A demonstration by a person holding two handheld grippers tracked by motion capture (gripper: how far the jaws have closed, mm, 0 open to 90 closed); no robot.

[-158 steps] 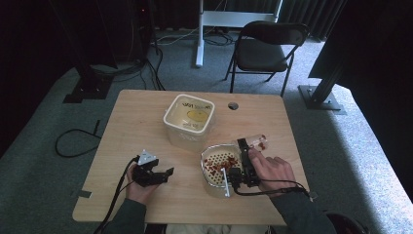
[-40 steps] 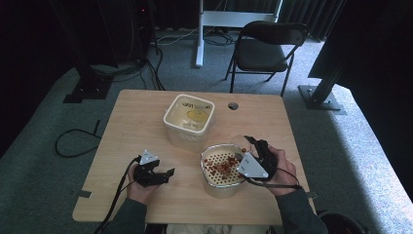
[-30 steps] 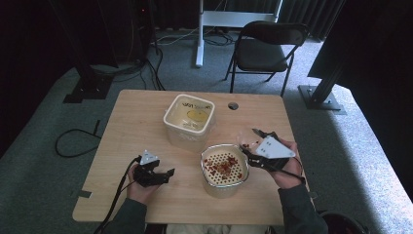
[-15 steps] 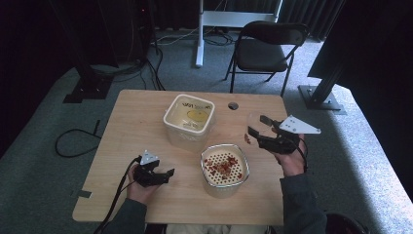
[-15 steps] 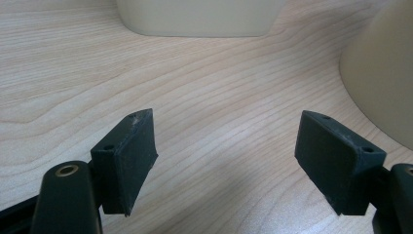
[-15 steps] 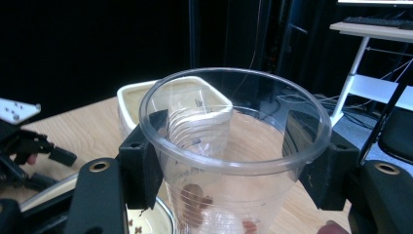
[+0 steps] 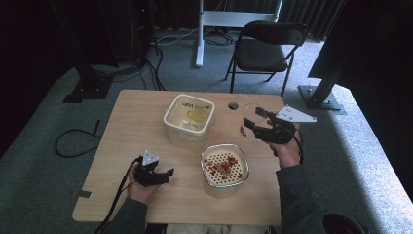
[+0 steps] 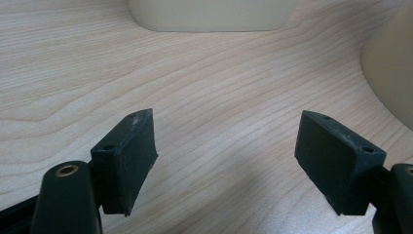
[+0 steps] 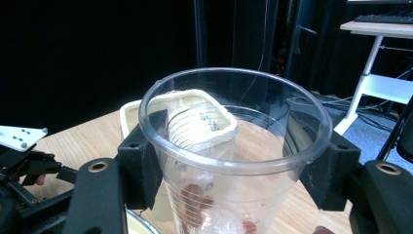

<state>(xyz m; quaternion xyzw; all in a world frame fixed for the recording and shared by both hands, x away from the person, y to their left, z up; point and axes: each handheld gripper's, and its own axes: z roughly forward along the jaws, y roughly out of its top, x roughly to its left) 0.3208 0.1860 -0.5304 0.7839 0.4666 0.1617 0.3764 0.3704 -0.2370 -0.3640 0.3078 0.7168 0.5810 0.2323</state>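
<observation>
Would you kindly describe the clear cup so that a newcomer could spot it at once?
Start at the wooden table and look to its far right side, beyond the perforated bowl. There the right claw grips a clear plastic cup. Unlike the opaque cream tub, it is see-through, with red bits inside.

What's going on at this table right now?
A person works at a wooden table with a gripper in each hand. The right gripper is clamped on a clear plastic cup held above the table, upright, with a few reddish bits left inside. A perforated bowl near the front edge holds more red pieces. A cream tub stands behind it. The left gripper rests open and empty on the table.
</observation>
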